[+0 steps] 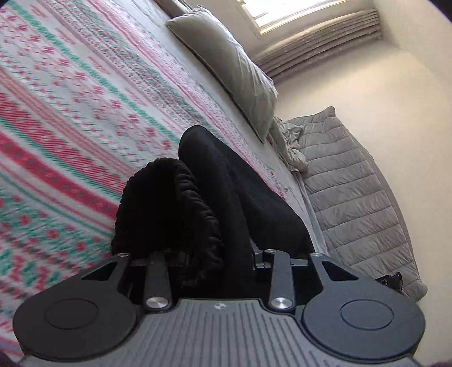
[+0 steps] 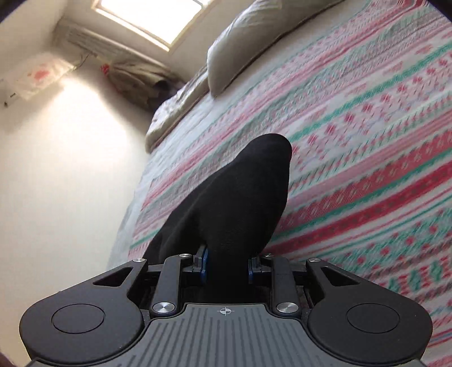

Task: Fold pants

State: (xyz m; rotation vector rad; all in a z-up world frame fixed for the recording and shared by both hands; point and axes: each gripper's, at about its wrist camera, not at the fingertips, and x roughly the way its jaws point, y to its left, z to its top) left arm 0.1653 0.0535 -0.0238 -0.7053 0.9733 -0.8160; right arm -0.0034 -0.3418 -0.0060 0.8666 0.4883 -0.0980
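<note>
The black pants (image 1: 214, 180) hang in both grippers above the patterned bedspread (image 1: 70, 98). In the left wrist view my left gripper (image 1: 210, 258) is shut on the ribbed waistband end (image 1: 166, 214), and the cloth hides its fingertips. In the right wrist view my right gripper (image 2: 227, 264) is shut on another part of the black pants (image 2: 240, 197); the blue-edged fingers (image 2: 204, 261) press the cloth from both sides. The pants stretch forward from each gripper and rise off the bed.
A grey pillow (image 1: 234, 70) lies at the head of the bed, also in the right wrist view (image 2: 248, 36). A grey quilted blanket (image 1: 353, 192) lies beside the bed by the wall. A window (image 2: 147, 19) is above.
</note>
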